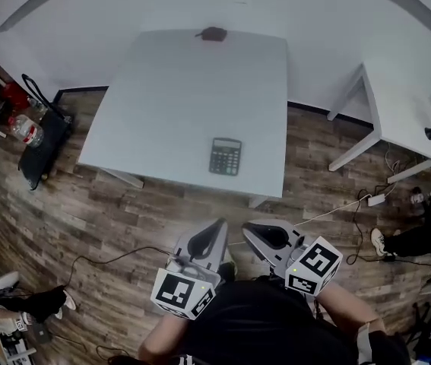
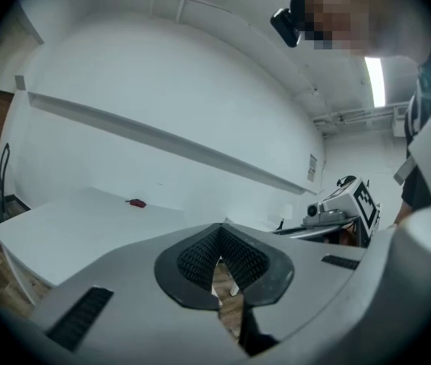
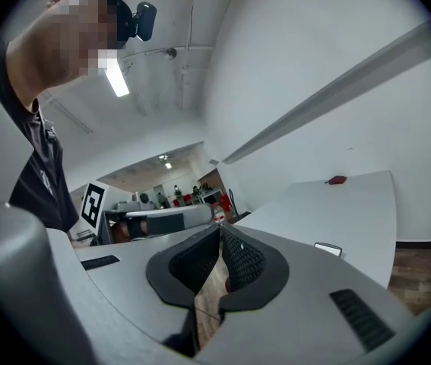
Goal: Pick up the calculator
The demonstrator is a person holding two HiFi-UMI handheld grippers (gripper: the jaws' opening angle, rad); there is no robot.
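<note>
Calculator [image 1: 225, 157] sits near the front edge of the table [image 1: 177, 90], well apart from closed, empty left tool [image 1: 217, 228] and right tool [image 1: 251, 228].

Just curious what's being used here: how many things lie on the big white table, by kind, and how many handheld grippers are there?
calculator: 1
small dark red object: 1
grippers: 2, the left gripper and the right gripper
Total: 4

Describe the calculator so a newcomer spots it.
Start at the big white table mid-room. Near its front edge lies the calculator, dark and flat with rows of keys; the only other item, a small reddish object, sits at the far edge.
</note>
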